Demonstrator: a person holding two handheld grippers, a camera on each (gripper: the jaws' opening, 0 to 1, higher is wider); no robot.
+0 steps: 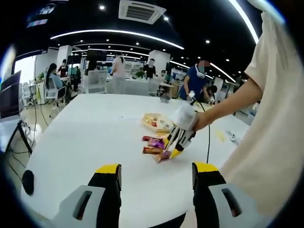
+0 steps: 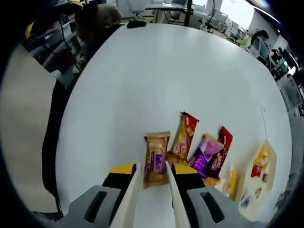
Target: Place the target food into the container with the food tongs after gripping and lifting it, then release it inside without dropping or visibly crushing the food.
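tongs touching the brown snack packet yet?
Touching. In the right gripper view the white tongs held by the right tool bracket the brown packet, both tips against its sides on the table.

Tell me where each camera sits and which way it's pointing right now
Left gripper view: rides the left tongs, held back above the white table, looking level across it at the right tongs working the snack packets; the person's forearm and shirt show.
Right gripper view: rides the right tongs, looking steeply down; white blades straddle a brown packet.
Shared: table, snack packets, tray.
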